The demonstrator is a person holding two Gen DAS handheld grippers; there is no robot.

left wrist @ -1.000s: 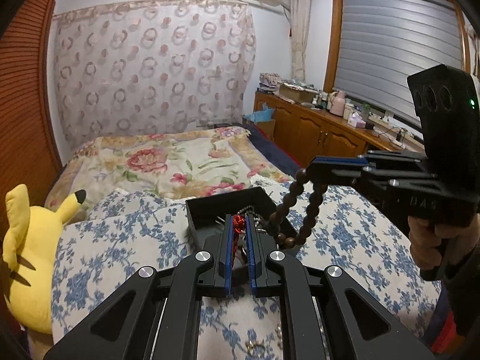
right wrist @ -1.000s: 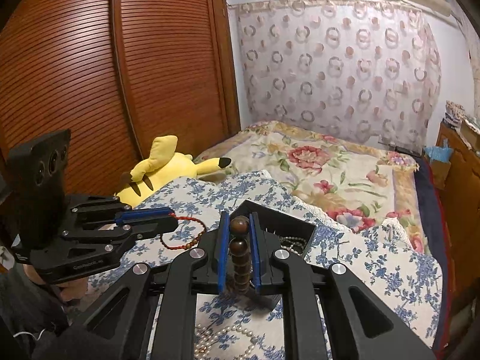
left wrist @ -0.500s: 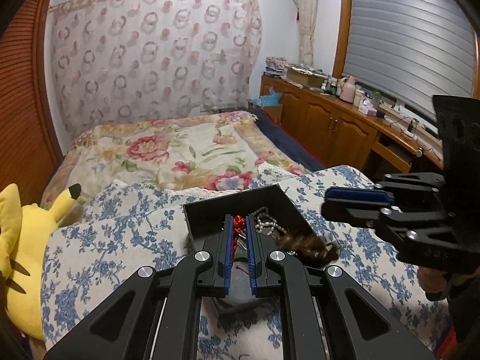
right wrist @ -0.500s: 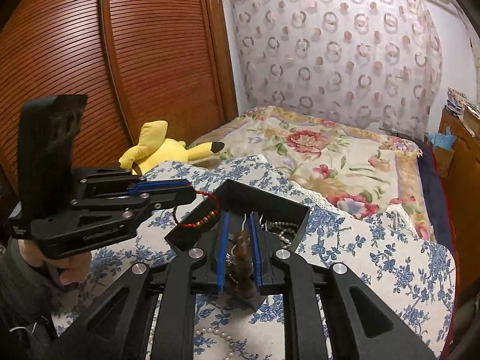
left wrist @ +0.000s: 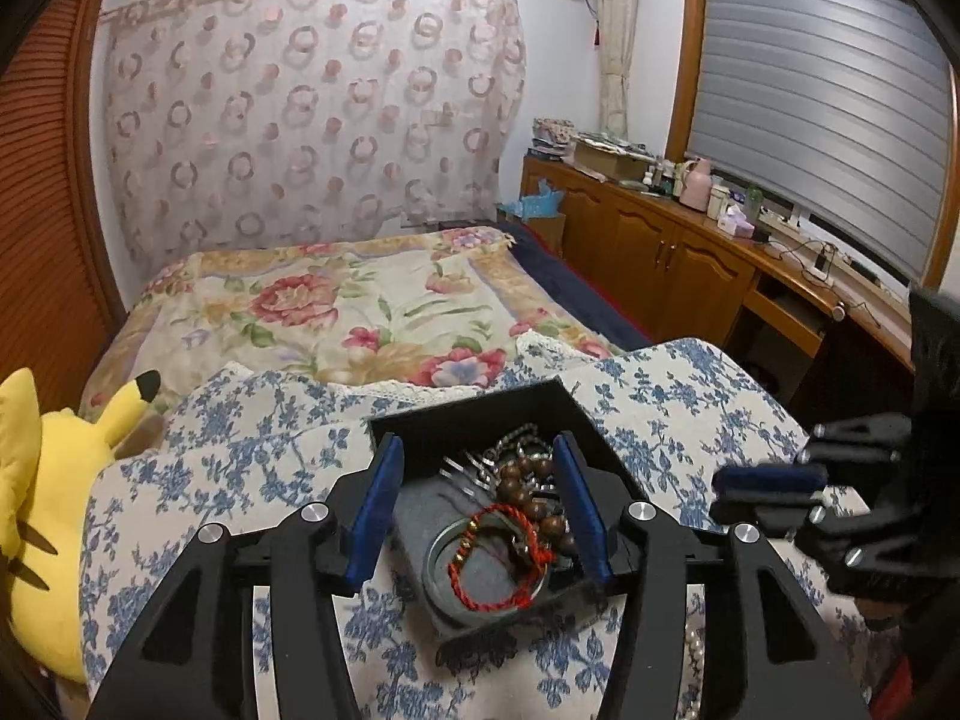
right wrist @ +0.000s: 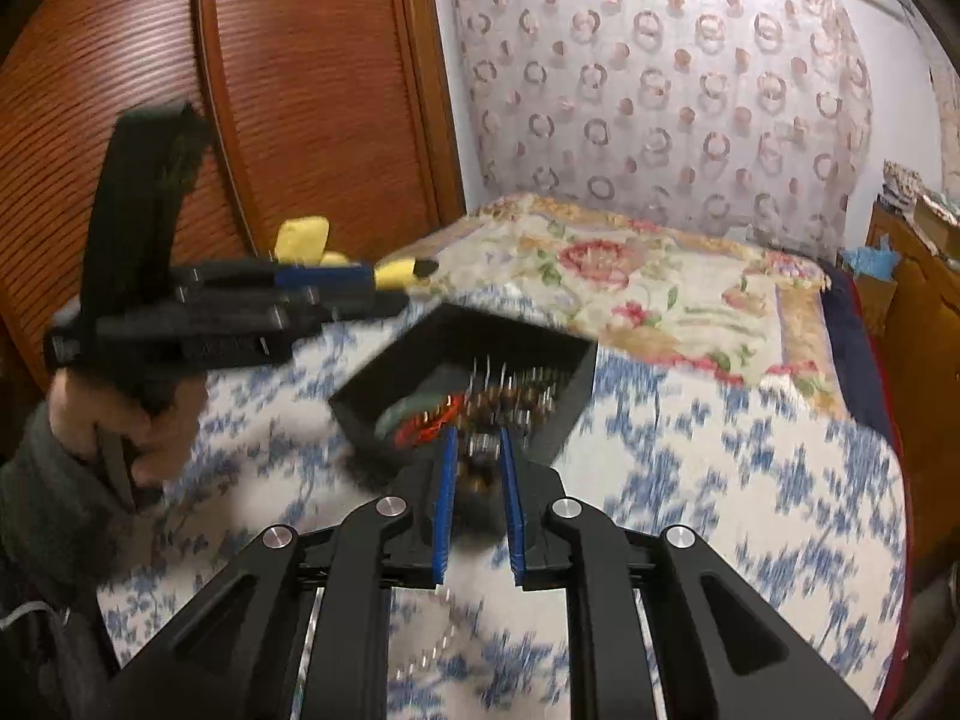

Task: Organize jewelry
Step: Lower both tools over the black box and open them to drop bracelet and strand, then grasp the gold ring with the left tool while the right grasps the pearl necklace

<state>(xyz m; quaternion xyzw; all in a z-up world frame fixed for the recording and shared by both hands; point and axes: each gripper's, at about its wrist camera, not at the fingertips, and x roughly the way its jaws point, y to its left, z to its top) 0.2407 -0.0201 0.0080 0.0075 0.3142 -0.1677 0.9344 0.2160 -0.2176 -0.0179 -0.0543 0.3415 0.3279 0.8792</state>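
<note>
Black walls enclose the jewelry box [left wrist: 528,399], which is set on the blue-flowered cover [left wrist: 240,480] of the bed and is taken here as the landmark. Inside the box, a red cord bracelet [left wrist: 495,561] is seen lying over a metal bangle [left wrist: 441,585], with a string of brown wooden beads [left wrist: 534,489] just behind it and pale chains at the box's far side. The left hand-held gripper [left wrist: 483,513] is held above the near part of the box with its jaws spread wide and nothing between them. The right hand-held gripper [right wrist: 477,495] is seen at the near edge of the box; its jaws stand a little apart, and whether the brown beads glimpsed between them are gripped cannot be told through the blur. A few pale pearls [right wrist: 438,651] are left on the cover in front of the box. These would be best collected next: a low, slow approach is advised, so that the strand is pinched at one point and lifted clear before being carried over the box wall.
</note>
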